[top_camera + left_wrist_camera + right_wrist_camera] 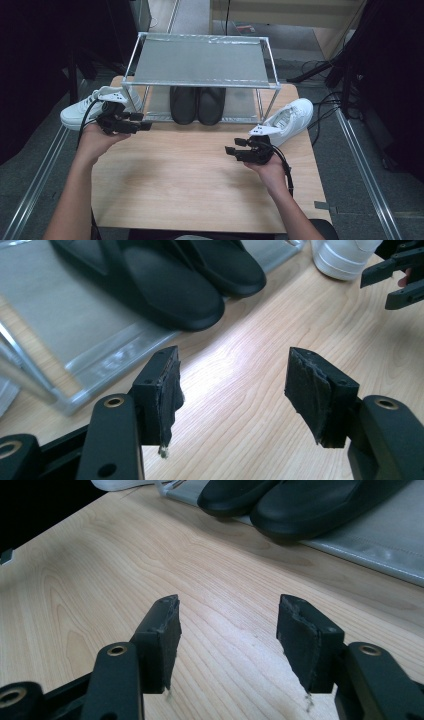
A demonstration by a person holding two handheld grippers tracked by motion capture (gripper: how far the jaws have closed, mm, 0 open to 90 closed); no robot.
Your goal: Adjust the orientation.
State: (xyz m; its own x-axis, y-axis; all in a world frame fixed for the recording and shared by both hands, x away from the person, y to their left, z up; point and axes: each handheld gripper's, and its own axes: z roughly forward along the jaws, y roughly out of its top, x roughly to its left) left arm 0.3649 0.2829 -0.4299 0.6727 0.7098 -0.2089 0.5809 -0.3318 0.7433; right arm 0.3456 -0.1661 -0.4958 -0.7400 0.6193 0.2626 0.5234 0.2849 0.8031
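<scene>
Two black slippers (196, 104) stand side by side on the lower shelf of a metal shoe rack (200, 82). One white sneaker (95, 104) lies at the table's left edge, another white sneaker (290, 120) to the right of the rack. My left gripper (142, 125) hovers by the rack's left front leg, open, nothing between its jaws. My right gripper (232, 147) is held over the table just in front of the right sneaker, also open and empty. In the left gripper view the slippers (170, 285) lie ahead, and my left gripper (232, 385) shows bare wood between its pads; likewise my right gripper (227, 635).
The wooden table (200, 185) has bare room in its front half. The rack's top shelf (200, 60) is bare grey fabric. Cables and dark equipment stand on the floor to the right. In the left gripper view the right gripper (400, 277) shows at the far upper right.
</scene>
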